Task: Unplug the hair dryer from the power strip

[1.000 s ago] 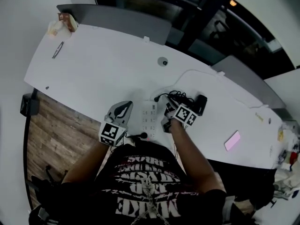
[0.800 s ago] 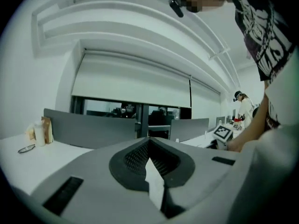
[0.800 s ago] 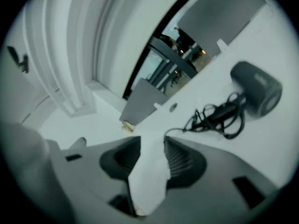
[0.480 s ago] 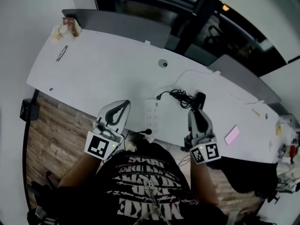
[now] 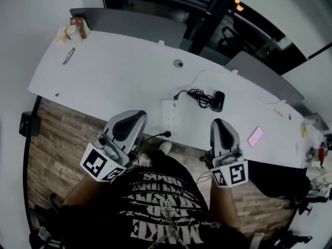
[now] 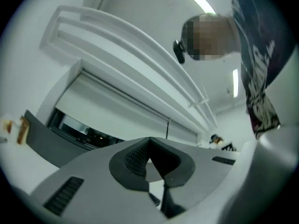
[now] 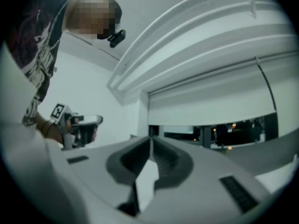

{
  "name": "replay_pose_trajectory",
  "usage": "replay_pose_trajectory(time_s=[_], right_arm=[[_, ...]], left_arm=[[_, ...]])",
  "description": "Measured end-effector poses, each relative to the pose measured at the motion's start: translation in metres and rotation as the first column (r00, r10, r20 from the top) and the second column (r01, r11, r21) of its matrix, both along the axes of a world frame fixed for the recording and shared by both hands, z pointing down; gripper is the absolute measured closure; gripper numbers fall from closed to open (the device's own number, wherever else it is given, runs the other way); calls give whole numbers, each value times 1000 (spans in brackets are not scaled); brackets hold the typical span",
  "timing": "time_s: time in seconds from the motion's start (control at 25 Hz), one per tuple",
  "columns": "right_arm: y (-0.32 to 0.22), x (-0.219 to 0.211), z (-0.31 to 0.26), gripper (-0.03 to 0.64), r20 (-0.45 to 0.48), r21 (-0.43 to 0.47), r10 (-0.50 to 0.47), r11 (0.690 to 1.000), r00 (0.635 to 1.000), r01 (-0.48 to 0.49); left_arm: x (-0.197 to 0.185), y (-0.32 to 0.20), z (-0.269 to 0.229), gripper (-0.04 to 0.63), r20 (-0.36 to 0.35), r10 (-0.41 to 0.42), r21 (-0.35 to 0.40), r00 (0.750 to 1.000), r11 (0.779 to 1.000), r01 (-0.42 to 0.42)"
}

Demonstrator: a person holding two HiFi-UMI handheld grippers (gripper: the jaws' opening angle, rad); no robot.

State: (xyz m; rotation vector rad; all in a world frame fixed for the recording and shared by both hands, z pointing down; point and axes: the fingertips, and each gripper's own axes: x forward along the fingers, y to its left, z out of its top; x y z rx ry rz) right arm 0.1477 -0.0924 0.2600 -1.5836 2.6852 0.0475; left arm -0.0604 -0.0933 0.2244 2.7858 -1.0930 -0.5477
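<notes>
Although the plug [image 5: 177, 95] of the hair dryer [image 5: 218, 101] appears to lie free just past the far end of the power strip [image 5: 170, 119], it is small in the head view, so a prong might be caught in a socket. The black cord [image 5: 199, 94] is bunched in loose, springy loops between the strip and the dryer to its right. It could snag a gripper reaching down and drag the rounded black dryer across the smooth white bench [image 5: 119, 82]. The strip is a flat white plastic bar. A thin black lead [image 5: 157, 136] at its near end runs off the bench edge and could tug it over.

The left gripper [image 5: 139, 115] hangs to the near left of the strip and the right gripper [image 5: 218, 122] to the near right. Both have their jaws together and empty, and the right's have just been closing. Each is smooth grey plastic with dark ribbed pads [image 6: 134, 158].
</notes>
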Motion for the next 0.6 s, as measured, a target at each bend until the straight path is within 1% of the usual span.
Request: replay_pose_trajectory(time_s=[0.04,0.08,0.12,0.2,0.28,0.48,0.6], right_arm=[[6,-3,-2,572,-1,2,-1,1000,1000,1],[12,-5,-3,572,-1,5,-2,1000,1000,2],[18,-7,-5,572,-2,7,-2,1000,1000,2],[28,-9,-6,572,-5,8,2,1000,1000,-2],[38,-9,-8,572,-6,7,5,1000,1000,-5],[52,-8,-14,572,-8,1,10,1000,1000,-10],[56,0,-12,575,-9,-6,20,1000,1000,-20]], left_arm=[[-3,6,-7,577,-60,39,-7,997,999,-40],[-6,12,-13,577,-95,67,-7,993,998,-68],[-7,17,-18,577,-106,85,3,991,996,-85],[-5,27,-27,577,-97,106,32,990,994,-103],[-3,36,-32,577,-93,117,46,989,993,-113],[3,48,-37,577,-82,127,53,988,991,-123],[8,51,-31,577,-52,117,48,992,992,-114]])
